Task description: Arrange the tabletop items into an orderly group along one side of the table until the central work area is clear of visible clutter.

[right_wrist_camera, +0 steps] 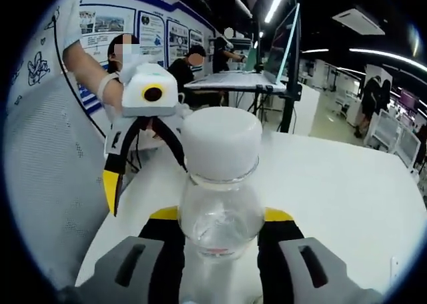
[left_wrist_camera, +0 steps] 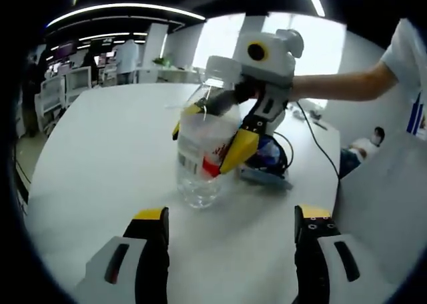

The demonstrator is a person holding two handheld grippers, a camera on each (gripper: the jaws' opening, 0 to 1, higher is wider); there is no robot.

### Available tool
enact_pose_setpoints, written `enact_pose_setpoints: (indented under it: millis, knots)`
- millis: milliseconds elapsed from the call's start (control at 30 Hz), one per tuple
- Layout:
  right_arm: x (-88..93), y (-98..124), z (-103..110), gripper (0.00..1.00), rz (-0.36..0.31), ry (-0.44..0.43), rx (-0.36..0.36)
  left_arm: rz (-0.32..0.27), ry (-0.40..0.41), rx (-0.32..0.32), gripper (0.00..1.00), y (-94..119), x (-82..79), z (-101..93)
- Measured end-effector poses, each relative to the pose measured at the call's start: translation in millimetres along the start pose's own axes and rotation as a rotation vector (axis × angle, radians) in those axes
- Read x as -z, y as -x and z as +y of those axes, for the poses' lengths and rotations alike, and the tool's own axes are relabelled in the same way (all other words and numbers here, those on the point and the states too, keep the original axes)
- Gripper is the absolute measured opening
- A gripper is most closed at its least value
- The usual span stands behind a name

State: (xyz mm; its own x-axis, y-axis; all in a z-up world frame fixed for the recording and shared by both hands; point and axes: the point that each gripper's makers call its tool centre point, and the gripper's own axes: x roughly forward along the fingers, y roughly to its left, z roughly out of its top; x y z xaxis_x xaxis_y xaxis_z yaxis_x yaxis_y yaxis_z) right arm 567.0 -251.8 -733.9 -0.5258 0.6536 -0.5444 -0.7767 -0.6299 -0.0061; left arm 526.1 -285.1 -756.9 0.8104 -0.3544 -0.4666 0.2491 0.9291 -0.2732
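One clear plastic bottle (left_wrist_camera: 203,151), centre frame on the white table (left_wrist_camera: 100,157), is clamped by the right gripper (left_wrist_camera: 210,141). Light, smooth and crushable, it is best held mid-body. The left gripper (left_wrist_camera: 230,217) is spread, empty.

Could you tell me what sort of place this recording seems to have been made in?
Probably an open-plan office or lab: a white table, wall posters, ceiling strip lights, and people at a laptop.

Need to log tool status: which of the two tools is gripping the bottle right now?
The right tool is shut on the clear plastic bottle. The left tool is open and short of it.
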Motion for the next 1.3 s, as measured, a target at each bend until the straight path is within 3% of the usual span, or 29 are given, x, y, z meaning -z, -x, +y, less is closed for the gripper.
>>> enact_pose_setpoints:
  millis: [367,667,733,1033,1300]
  knots:
    - [-3.3,-2,-2,0.37,-0.037,-0.022,0.035,-0.007,0.001,-0.006,0.73,1,-1.0,2.3]
    - [-2.8,0,-4,0.37,-0.041,-0.029,0.043,-0.052,-0.053,-0.026,0.71,-9,-22.2,10.0]
    - [-2.6,1,-3,0.37,-0.038,-0.024,0.039,-0.04,-0.097,-0.041,0.69,-15,-21.1,16.1]
    - [-2.3,2,-3,0.37,-0.037,-0.027,0.04,-0.062,-0.127,-0.018,0.6,-44,-31.3,28.6]
    - [-1.4,3,-5,0.36,-0.04,-0.034,0.046,-0.083,-0.138,-0.009,0.48,-52,-38.4,31.1]
